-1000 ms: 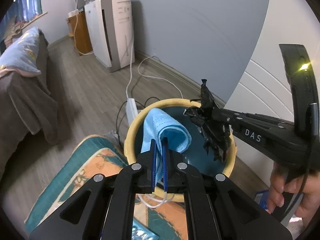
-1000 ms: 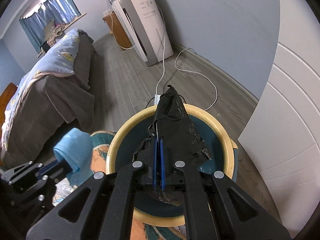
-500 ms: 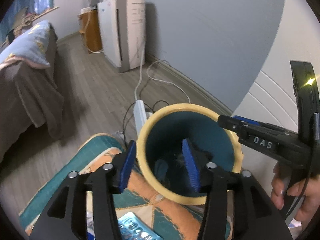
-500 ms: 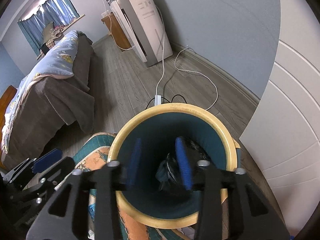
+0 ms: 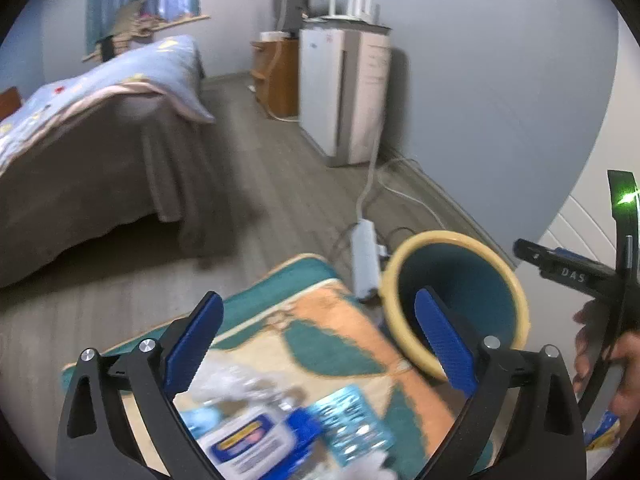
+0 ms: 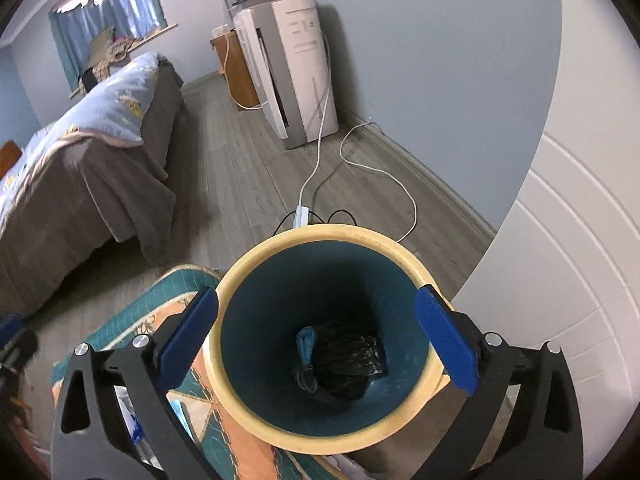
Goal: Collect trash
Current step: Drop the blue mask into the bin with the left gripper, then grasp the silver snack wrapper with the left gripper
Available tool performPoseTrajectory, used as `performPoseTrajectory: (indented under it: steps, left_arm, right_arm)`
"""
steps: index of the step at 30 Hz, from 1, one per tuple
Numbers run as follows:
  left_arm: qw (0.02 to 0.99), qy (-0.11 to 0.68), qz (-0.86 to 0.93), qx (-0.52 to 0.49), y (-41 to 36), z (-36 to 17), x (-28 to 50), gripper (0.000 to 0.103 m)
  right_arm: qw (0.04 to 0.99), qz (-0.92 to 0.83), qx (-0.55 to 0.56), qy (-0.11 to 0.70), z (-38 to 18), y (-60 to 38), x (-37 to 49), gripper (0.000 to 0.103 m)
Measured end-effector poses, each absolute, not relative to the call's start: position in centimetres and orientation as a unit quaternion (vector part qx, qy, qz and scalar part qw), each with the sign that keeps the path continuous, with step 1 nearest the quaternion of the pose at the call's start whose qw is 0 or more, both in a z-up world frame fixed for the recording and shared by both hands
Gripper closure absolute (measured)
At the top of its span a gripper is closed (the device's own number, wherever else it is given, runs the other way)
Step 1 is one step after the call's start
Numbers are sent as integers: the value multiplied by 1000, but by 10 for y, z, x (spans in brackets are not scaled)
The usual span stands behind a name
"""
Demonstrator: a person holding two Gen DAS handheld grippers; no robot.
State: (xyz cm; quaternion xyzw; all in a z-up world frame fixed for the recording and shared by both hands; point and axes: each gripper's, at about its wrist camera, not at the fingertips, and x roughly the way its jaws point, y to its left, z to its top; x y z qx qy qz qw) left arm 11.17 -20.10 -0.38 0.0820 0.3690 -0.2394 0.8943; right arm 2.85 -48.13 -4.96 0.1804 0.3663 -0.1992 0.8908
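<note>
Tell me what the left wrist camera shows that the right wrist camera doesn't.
Only the left wrist view shows the trash waiting on the rug: a white and blue labelled packet, a silver blister pack and crumpled clear plastic, plus the right gripper from the side. Only the right wrist view shows the bin's bottom, where crumpled black plastic and a blue face mask lie. Both show the yellow-rimmed teal bin, the teal and orange rug and open, empty grippers.

the bin (image 6: 320, 236) looks like smooth plastic, its cream rim matt. the black bag (image 6: 348, 364) inside is crinkled, glossy film. the rug (image 5: 320, 320) seems woven cloth, the floor (image 6: 248, 168) wood-grained.
</note>
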Motion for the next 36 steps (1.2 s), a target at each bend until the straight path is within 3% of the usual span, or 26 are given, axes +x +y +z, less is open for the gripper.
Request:
performPoseTrajectory:
  steps: [17,25,36]
  left_arm:
    - [921,347,-154,86,-76,32,61,6]
    - [924,353,-123,83,-37,22,43,6]
    - [923,353,-107,110,-16,-12,35,5]
  right_arm:
    - [927,-142,83,337,10,-371,24,6]
    - [931,-83,18,356,1,-295,24,6]
    - [909,-39,47,412,-36,-273,34,6]
